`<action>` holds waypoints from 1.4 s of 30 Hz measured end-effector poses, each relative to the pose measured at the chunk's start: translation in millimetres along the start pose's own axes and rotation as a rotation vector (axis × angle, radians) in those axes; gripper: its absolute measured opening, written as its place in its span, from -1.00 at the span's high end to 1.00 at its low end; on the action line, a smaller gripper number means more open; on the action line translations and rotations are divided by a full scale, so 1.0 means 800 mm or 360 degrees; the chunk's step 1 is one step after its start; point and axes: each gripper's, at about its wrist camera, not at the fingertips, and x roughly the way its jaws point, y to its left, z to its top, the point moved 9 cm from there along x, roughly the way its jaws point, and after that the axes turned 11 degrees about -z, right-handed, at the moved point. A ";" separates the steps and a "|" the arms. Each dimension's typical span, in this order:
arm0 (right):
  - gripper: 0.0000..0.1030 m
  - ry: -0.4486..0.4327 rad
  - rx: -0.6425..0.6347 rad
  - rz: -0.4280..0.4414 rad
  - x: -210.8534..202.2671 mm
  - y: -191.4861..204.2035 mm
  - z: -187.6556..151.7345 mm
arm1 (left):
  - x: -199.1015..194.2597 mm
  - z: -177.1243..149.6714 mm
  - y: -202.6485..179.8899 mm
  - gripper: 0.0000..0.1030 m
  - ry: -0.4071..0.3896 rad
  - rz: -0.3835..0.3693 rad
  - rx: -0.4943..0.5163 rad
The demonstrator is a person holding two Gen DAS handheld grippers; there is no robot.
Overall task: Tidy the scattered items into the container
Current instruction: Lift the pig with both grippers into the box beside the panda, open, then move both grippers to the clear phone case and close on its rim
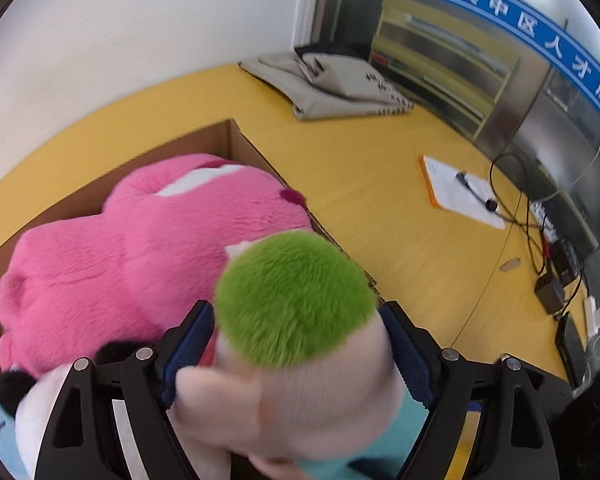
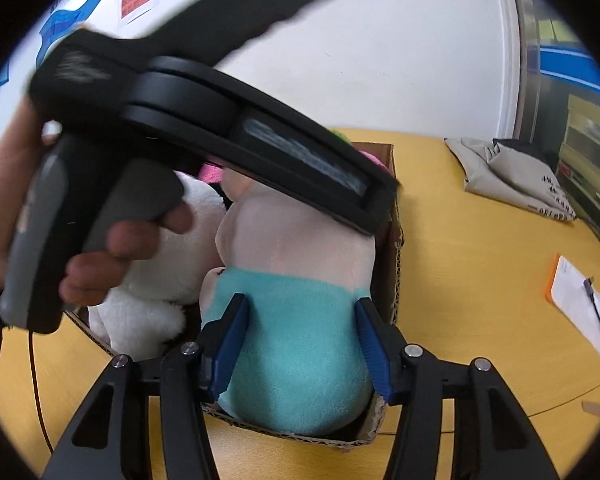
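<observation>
A plush doll with green hair (image 1: 296,300), pale skin and a teal outfit (image 2: 296,340) sits in the cardboard box (image 1: 256,152). My left gripper (image 1: 300,344) is shut on the doll's head. My right gripper (image 2: 300,336) is shut on its teal body over the box's near end (image 2: 284,436). A big pink plush (image 1: 140,248) fills the box's far part. A white and black plush (image 2: 160,272) lies beside the doll. In the right wrist view the left gripper's body (image 2: 260,136), held by a hand, crosses above the doll.
The box stands on a yellow table (image 1: 380,200). Folded grey cloth (image 1: 332,84) lies at the back. A clipboard with paper and a pen (image 1: 460,192) lies to the right. Cables and black devices (image 1: 552,276) sit at the table's right edge.
</observation>
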 end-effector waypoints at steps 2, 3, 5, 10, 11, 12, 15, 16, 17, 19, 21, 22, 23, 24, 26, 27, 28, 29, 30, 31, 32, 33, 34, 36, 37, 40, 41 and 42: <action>-0.11 0.0000 0.0005 -0.0025 -0.003 0.001 0.001 | -0.029 -0.001 -0.001 -0.71 -0.0083 0.0037 -0.0002; -0.28 0.0002 0.0012 -0.0048 -0.004 0.000 0.002 | -0.049 -0.003 -0.001 -0.71 -0.0132 0.0046 -0.0007; -0.45 0.0015 0.0035 -0.0071 -0.008 0.000 0.003 | -0.084 -0.005 -0.001 -0.71 -0.0208 0.0052 -0.0004; -0.52 -0.0080 -0.0013 -0.0168 -0.046 0.013 0.024 | -0.189 -0.021 -0.004 -0.86 -0.0409 0.0105 -0.0013; -0.52 -0.0116 -0.0018 -0.0177 -0.058 0.015 0.030 | -0.208 -0.027 -0.007 -0.91 -0.0441 0.0112 -0.0017; -0.52 -0.0153 -0.0010 -0.0183 -0.072 0.018 0.037 | -0.226 -0.032 -0.008 -0.94 -0.0471 0.0129 -0.0026; -0.56 -0.0227 0.0050 -0.0157 -0.094 0.005 0.064 | -0.281 -0.060 -0.015 -1.00 -0.0541 0.0219 -0.0066; -0.56 -0.0244 0.0067 -0.0157 -0.106 0.006 0.068 | -0.290 -0.071 -0.017 -1.00 -0.0525 0.0249 -0.0082; -0.56 -0.0252 0.0077 -0.0163 -0.113 0.004 0.072 | -0.299 -0.086 -0.018 -1.00 -0.0498 0.0287 -0.0103; -0.56 -0.0260 0.0086 -0.0187 -0.125 0.000 0.074 | -0.311 -0.116 -0.023 -1.00 -0.0463 0.0355 -0.0128; -0.56 -0.0266 0.0098 -0.0218 -0.140 0.000 0.072 | -0.320 -0.149 -0.029 -1.00 -0.0450 0.0384 -0.0159; -0.56 -0.0267 0.0104 -0.0225 -0.150 0.003 0.067 | -0.322 -0.169 -0.033 -1.00 -0.0447 0.0393 -0.0186; -0.56 -0.0267 0.0110 -0.0230 -0.160 0.007 0.061 | -0.322 -0.182 -0.036 -1.00 -0.0447 0.0400 -0.0206; -0.56 -0.0265 0.0115 -0.0238 -0.166 0.008 0.056 | -0.324 -0.197 -0.037 -1.00 -0.0450 0.0403 -0.0227; -0.56 -0.0255 0.0112 -0.0246 -0.174 0.011 0.047 | -0.326 -0.226 -0.042 -1.00 -0.0471 0.0399 -0.0279; -0.56 -0.0245 0.0105 -0.0249 -0.177 0.013 0.041 | -0.326 -0.240 -0.044 -1.00 -0.0479 0.0391 -0.0308; -0.56 -0.0237 0.0097 -0.0252 -0.181 0.015 0.036 | -0.326 -0.251 -0.047 -1.00 -0.0481 0.0383 -0.0327; -0.56 -0.0234 0.0090 -0.0253 -0.185 0.016 0.032 | -0.325 -0.262 -0.049 -1.00 -0.0485 0.0363 -0.0351; -0.56 -0.0236 0.0082 -0.0255 -0.190 0.019 0.028 | -0.323 -0.270 -0.052 -1.00 -0.0488 0.0344 -0.0368; -0.56 -0.0240 0.0073 -0.0258 -0.195 0.021 0.024 | -0.322 -0.281 -0.056 -1.00 -0.0487 0.0318 -0.0381; -0.56 -0.0244 0.0063 -0.0262 -0.200 0.022 0.020 | -0.322 -0.290 -0.061 -1.00 -0.0488 0.0304 -0.0383; -0.56 -0.0248 0.0054 -0.0265 -0.204 0.023 0.017 | -0.321 -0.296 -0.066 -1.00 -0.0491 0.0294 -0.0380; -0.56 -0.0251 0.0050 -0.0265 -0.208 0.024 0.014 | -0.321 -0.303 -0.071 -1.00 -0.0500 0.0289 -0.0386; -0.56 -0.0250 0.0049 -0.0265 -0.212 0.025 0.007 | -0.321 -0.314 -0.078 -1.00 -0.0506 0.0278 -0.0399; -0.56 -0.0248 0.0044 -0.0260 -0.212 0.025 0.004 | -0.320 -0.320 -0.082 -1.00 -0.0507 0.0271 -0.0406; -0.56 -0.0252 0.0015 -0.0246 -0.216 0.025 -0.003 | -0.319 -0.338 -0.089 -1.00 -0.0511 0.0277 -0.0426; -0.56 -0.0255 0.0005 -0.0238 -0.217 0.025 -0.005 | -0.317 -0.343 -0.090 -1.00 -0.0505 0.0279 -0.0437; -0.56 -0.0255 -0.0006 -0.0219 -0.219 0.026 -0.008 | -0.314 -0.349 -0.090 -1.00 -0.0491 0.0280 -0.0450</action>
